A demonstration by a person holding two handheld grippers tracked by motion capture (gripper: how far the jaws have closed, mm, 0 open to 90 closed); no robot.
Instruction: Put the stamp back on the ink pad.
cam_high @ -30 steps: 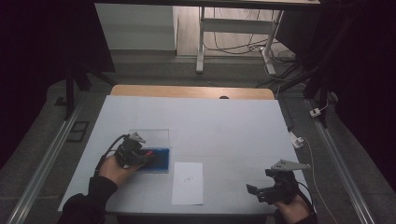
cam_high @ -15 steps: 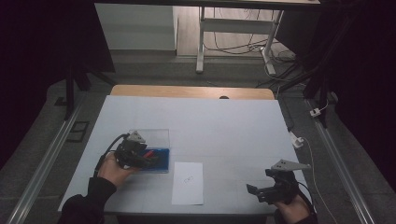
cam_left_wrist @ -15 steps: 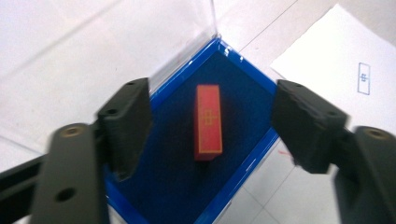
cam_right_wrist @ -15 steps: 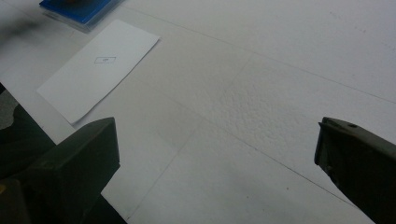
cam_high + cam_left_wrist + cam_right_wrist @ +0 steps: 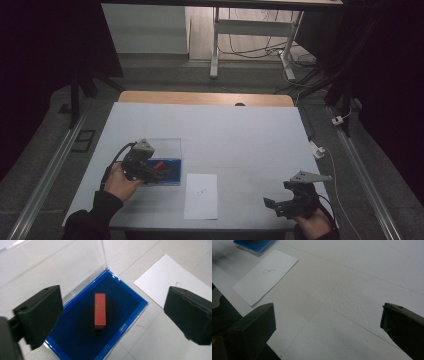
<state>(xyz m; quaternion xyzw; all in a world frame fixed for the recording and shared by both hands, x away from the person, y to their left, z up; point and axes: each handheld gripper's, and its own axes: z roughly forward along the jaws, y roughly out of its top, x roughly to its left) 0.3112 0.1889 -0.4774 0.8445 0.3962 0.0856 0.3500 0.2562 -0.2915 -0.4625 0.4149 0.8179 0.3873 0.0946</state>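
One small red block lies loose in the blue tray; our left gripper, jaws just opened wide and empty, could pinch this light, stiff piece across its long sides.

Lab w/ white table, floor cables, dark surrounds.

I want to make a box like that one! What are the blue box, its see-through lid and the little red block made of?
The blue box looks like glossy plastic at the rim, lined with soft dark-blue felt or foam: the inside is matte and fuzzy. Its lid seems clear hard plastic; the table shows through. The red block has flat faces and sharp edges, maybe painted wood or plastic; I can't tell which.
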